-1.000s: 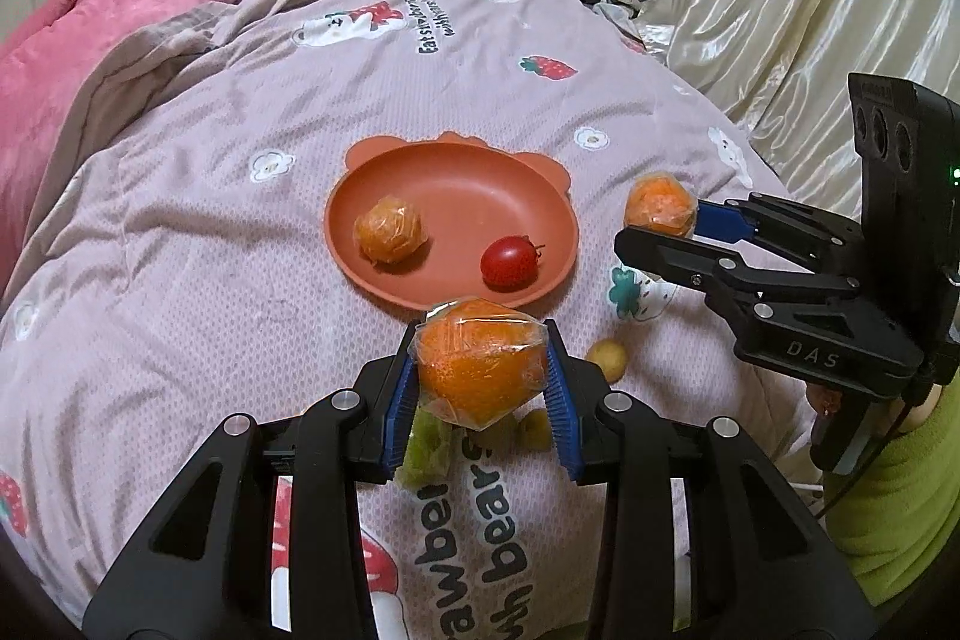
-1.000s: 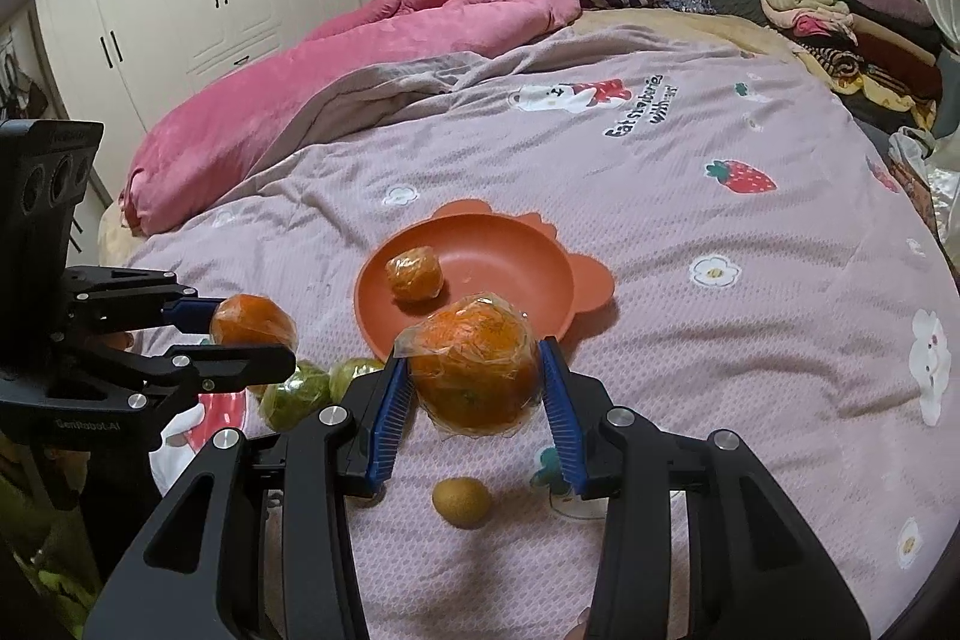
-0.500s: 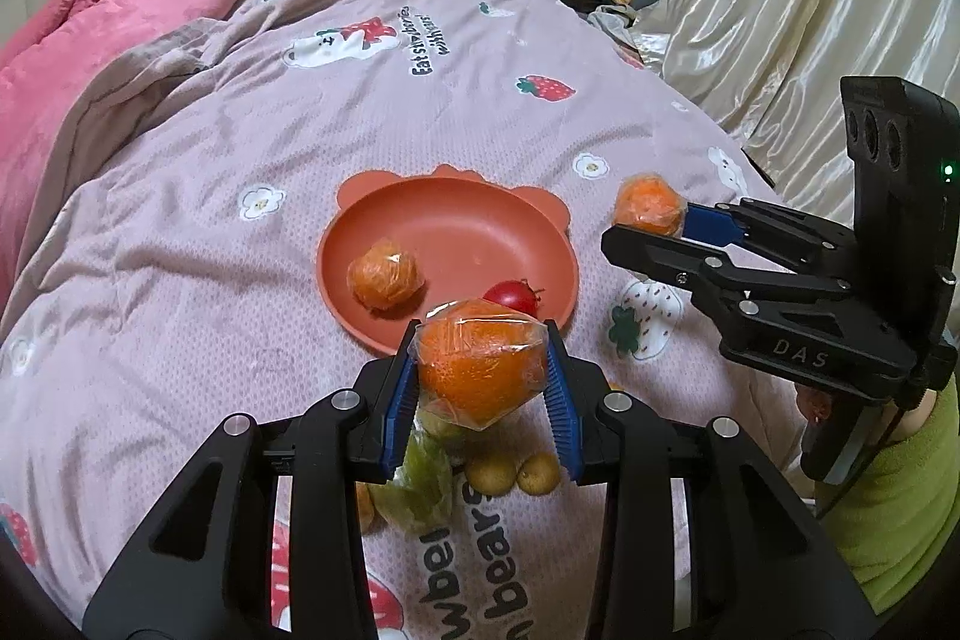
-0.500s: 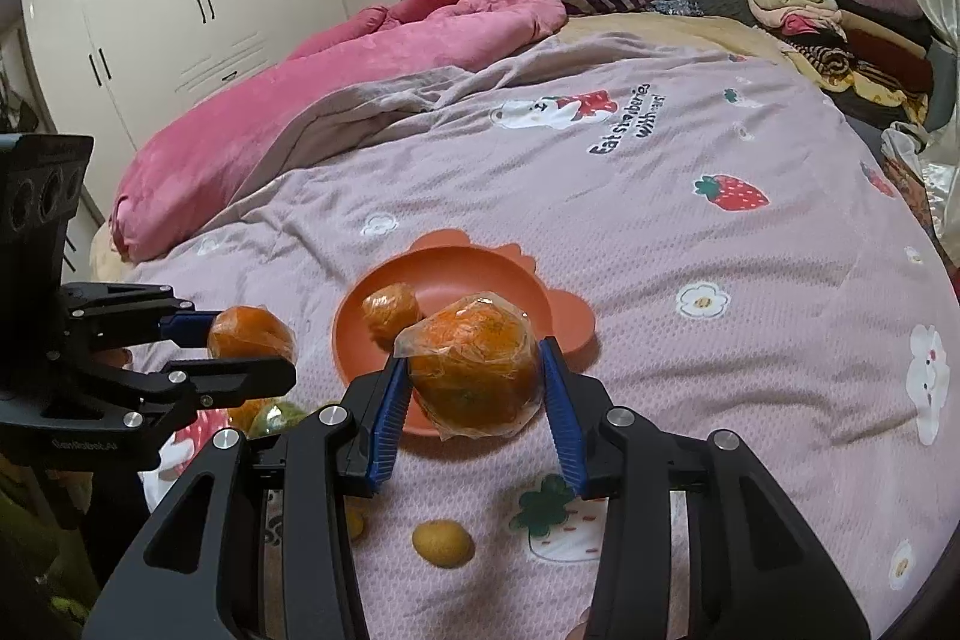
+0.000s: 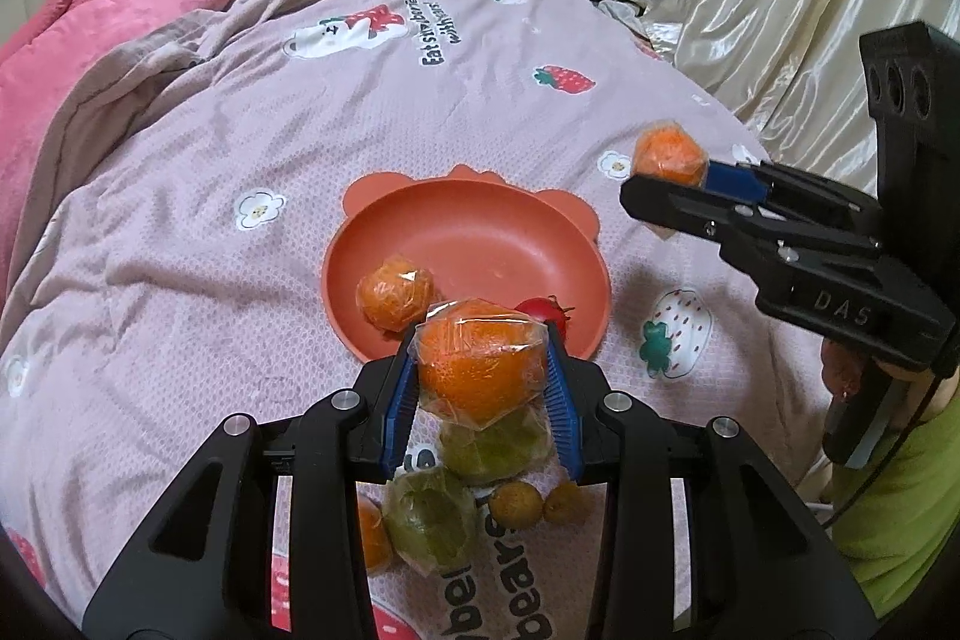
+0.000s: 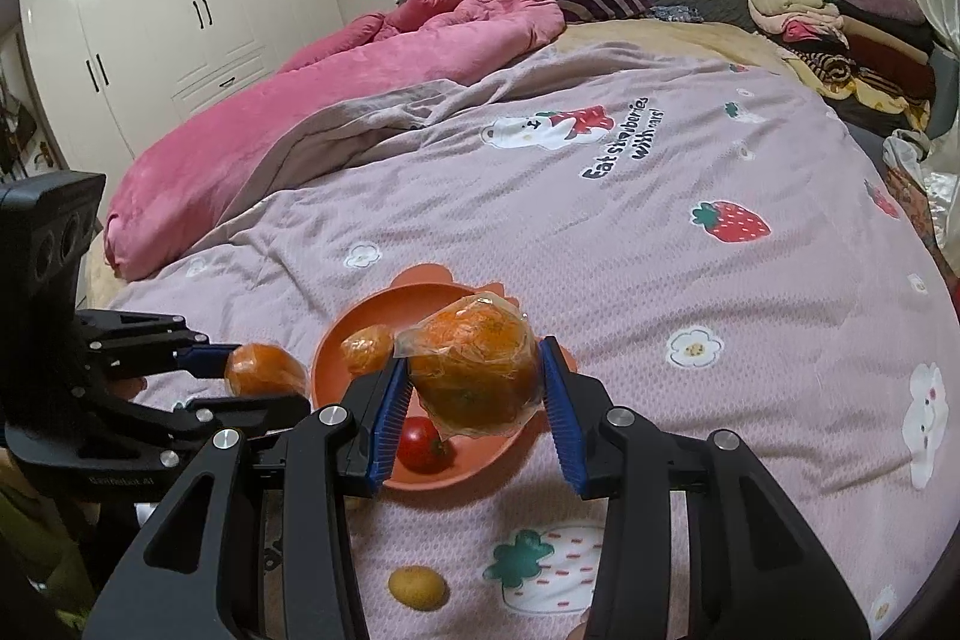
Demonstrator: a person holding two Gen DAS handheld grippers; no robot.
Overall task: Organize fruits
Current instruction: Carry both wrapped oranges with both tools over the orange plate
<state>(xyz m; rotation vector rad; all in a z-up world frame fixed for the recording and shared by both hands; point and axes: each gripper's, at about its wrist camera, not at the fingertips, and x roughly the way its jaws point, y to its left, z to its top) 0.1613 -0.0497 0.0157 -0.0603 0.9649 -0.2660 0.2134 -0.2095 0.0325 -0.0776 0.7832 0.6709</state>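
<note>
Above the near rim of the orange bear-eared plate [image 5: 480, 226], the left gripper [image 5: 480, 382] held a film-wrapped orange [image 5: 480, 364] between its jaws, presumably to add it to the wrapped orange [image 5: 395, 293] and tomato [image 5: 540, 311] already inside. Beside it, the right gripper [image 6: 474, 400] clamped another wrapped orange [image 6: 474, 376]. Most of the plate's floor lay bare. Green fruits [image 5: 492, 445] waited on the bedspread [image 5: 180, 220].
</note>
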